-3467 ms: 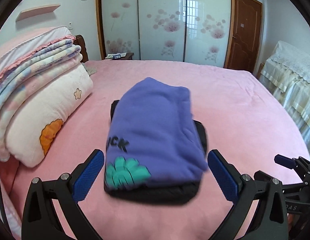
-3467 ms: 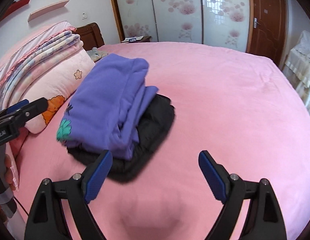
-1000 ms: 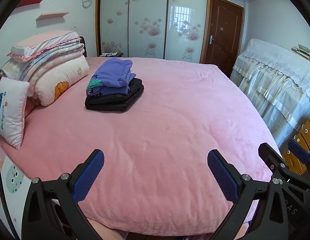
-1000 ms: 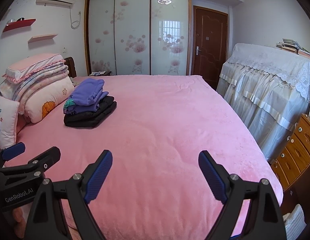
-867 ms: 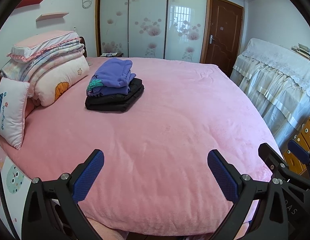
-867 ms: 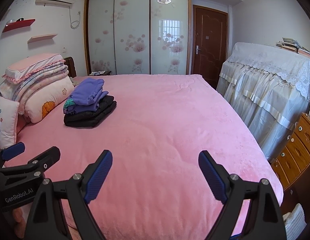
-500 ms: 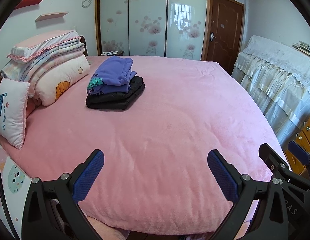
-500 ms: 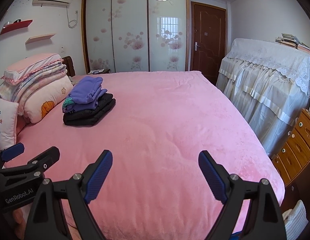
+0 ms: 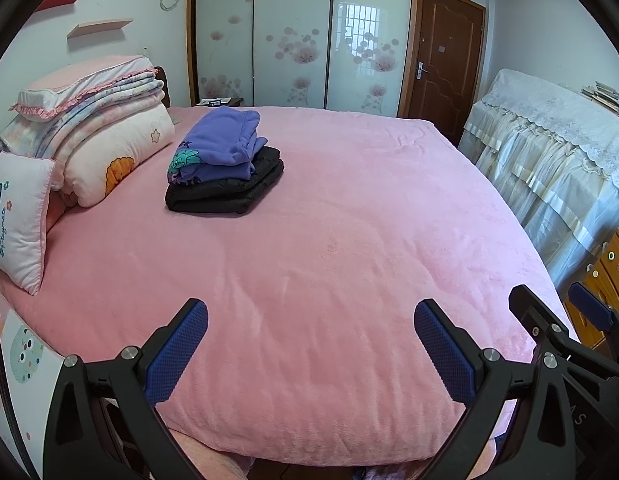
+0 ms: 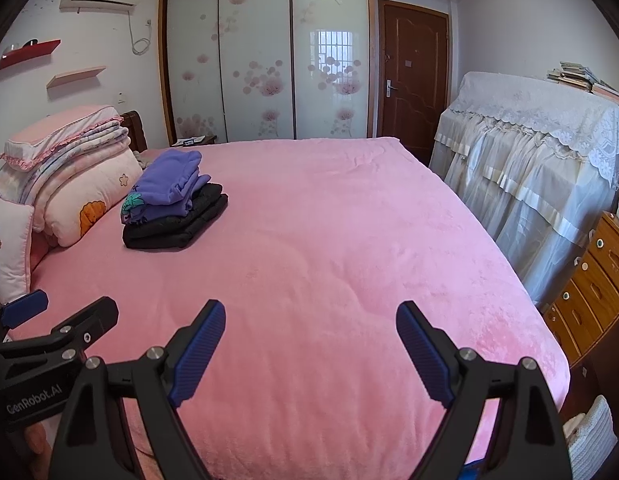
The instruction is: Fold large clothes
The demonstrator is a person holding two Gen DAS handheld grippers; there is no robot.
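A folded purple sweatshirt [image 9: 223, 142] with a teal print lies on top of a folded black garment [image 9: 229, 190], stacked on the far left of the pink bed [image 9: 329, 248]. The stack shows in the right wrist view too, purple [image 10: 167, 184] over black [image 10: 177, 224]. My left gripper [image 9: 311, 346] is open and empty above the bed's near edge, far from the stack. My right gripper [image 10: 311, 344] is open and empty beside it, also at the near edge.
Stacked quilts and pillows [image 9: 97, 140] line the left side by the headboard. A lace-covered cabinet [image 10: 541, 148] and a wooden drawer chest [image 10: 593, 276] stand to the right. Sliding wardrobe doors [image 10: 269, 64] and a brown door [image 10: 413, 76] are behind the bed.
Both grippers have drawn far back from the folded stack to the bed's near edge. Over the last second the view has barely shifted. Both stay open.
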